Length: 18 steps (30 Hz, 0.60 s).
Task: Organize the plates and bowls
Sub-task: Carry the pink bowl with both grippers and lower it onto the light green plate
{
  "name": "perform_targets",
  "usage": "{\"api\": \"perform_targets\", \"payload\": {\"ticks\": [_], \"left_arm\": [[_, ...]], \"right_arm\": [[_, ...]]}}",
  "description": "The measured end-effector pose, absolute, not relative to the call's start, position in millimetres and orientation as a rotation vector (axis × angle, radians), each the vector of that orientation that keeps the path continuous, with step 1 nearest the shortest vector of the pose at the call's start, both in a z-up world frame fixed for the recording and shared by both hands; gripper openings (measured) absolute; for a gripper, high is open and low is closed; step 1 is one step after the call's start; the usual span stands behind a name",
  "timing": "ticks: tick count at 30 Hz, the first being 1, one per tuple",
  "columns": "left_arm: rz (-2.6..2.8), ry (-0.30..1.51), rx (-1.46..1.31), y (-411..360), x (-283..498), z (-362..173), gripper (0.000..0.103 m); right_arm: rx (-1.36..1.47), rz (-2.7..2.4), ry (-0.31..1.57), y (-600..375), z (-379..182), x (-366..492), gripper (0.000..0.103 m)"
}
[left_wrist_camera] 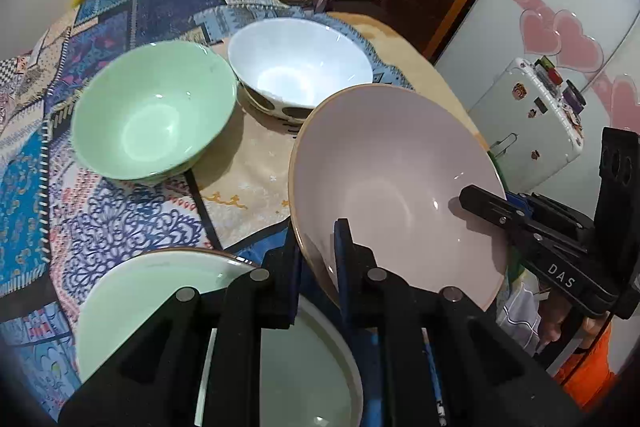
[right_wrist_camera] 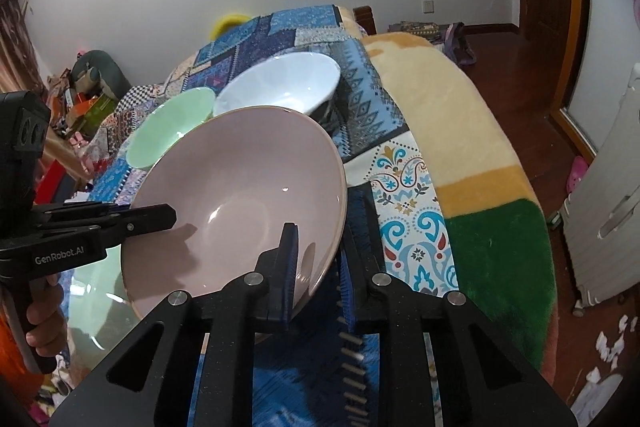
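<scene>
Two grippers clamp one pink bowl

Two patterned covers, largest first: a blue patchwork cloth [left_wrist_camera: 120, 27] with printed lace motifs, and a plush yellow-and-green blanket [right_wrist_camera: 472, 131] lying beyond and to the right of the right fingers.

Four pieces of glossy crockery. One pale green plate [left_wrist_camera: 132, 299], flat, lies just below and left of the left fingers. One pink bowl [left_wrist_camera: 392, 179], wide and shallow with a thin tan rim, is tilted and lifted off the cloth, spanning the space between both sets of fingers. One white bowl [left_wrist_camera: 296, 67] with a dark-spotted outer wall and one pale green bowl [left_wrist_camera: 152, 115] sit side by side on the cloth, well beyond the fingers.

Two black grippers with blue ribbed pads. Left gripper [left_wrist_camera: 318, 259]: angled steeply down, pads pinching the near rim of the pink bowl, one inside and one outside the wall. Right gripper [right_wrist_camera: 318, 267]: also angled down, pads pinching the opposite rim the same way. One hand [right_wrist_camera: 44, 323] is wrapped round the left gripper's handle.
</scene>
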<state>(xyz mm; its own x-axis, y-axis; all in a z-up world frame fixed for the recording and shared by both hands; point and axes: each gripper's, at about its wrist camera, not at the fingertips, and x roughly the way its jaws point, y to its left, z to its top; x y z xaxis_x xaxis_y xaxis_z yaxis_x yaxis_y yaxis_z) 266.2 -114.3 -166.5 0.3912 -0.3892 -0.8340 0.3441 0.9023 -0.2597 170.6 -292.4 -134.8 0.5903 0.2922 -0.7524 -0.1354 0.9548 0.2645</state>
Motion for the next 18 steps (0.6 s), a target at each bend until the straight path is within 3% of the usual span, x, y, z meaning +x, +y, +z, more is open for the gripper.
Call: {"api": "perform_targets", "payload": {"ticks": [18], "left_arm": [[-0.355, 0.979, -0.102, -15, 204, -119, 0.015]], "right_arm": [[0.134, 0.385, 0.857, -210, -107, 161, 0.017]]}}
